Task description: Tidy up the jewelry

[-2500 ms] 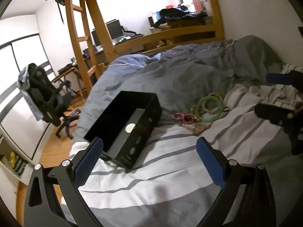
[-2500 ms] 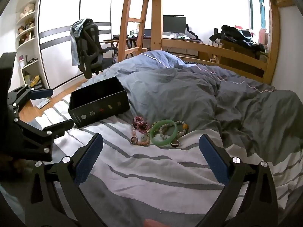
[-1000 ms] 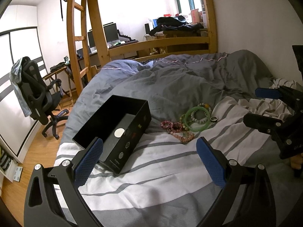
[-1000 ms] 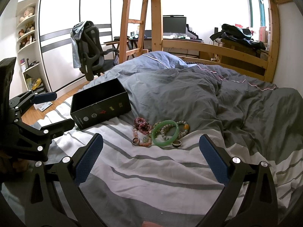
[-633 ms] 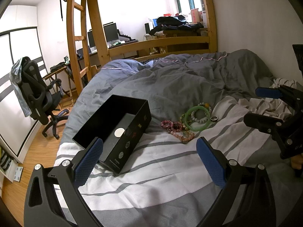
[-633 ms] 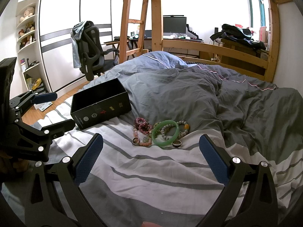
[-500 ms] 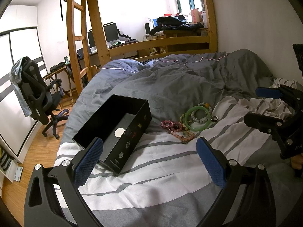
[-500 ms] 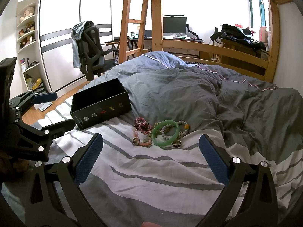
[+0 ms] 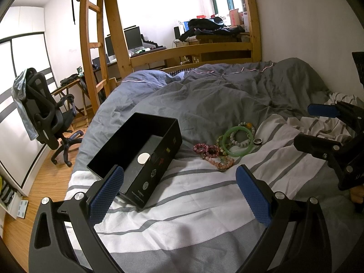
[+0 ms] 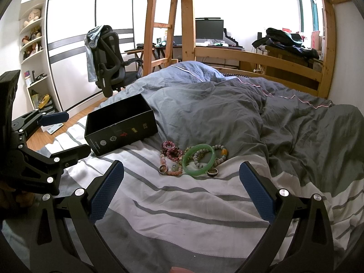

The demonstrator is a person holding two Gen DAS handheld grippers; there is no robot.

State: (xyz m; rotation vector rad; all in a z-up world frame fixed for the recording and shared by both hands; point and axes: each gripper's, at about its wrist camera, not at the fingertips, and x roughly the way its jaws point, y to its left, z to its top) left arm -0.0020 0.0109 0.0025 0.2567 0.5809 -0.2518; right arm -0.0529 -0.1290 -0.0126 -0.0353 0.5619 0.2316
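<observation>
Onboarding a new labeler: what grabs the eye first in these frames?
The little heap of jewelry on the striped sheet, chiefly the green bangle with bead bracelets and two rings around it. Next, the open black box just left of the heap, with no jewelry visible inside. Both grippers, left and right, hang open short of the heap, holding nothing.

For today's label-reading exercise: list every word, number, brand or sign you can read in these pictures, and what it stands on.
Nothing can be read for certain.
Black box: small logos and a line of print on its side wall, too small and blurred to read.
Nothing else shows legible text.
</observation>
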